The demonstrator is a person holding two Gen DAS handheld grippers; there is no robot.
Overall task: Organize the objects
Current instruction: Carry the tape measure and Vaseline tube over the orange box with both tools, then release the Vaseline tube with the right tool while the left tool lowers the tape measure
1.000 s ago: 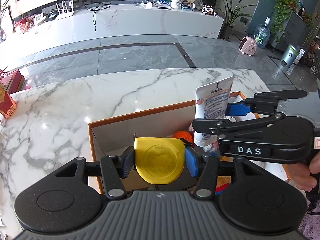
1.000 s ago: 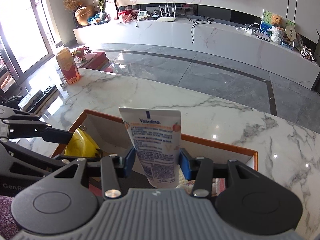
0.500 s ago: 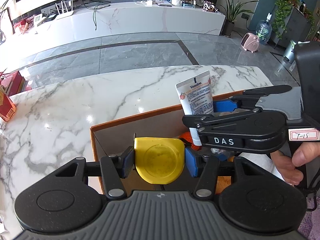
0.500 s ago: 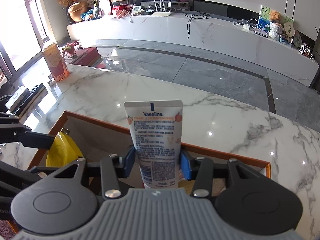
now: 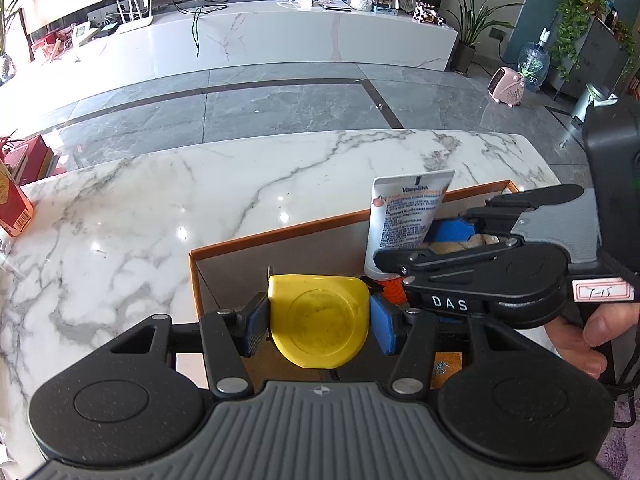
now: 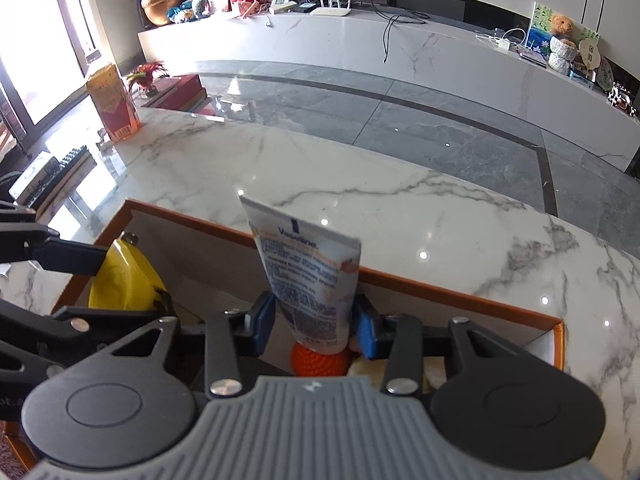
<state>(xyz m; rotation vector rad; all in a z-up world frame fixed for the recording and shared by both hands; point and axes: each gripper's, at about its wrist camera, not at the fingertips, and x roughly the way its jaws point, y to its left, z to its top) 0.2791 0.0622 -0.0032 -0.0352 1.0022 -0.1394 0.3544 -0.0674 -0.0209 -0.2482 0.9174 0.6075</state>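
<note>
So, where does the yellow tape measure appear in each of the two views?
Left wrist view: the yellow tape measure is at lower centre, clamped between the left gripper's blue pads.
Right wrist view: the same tape measure is at the left edge, seen partly side-on and partly hidden by the black gripper.
Shared landmark: the orange-rimmed box behind it in both.

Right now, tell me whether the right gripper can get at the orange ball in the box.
Probably not: the right gripper is shut on the Vaseline tube, whose lower end sits just over the orange ball.
</note>
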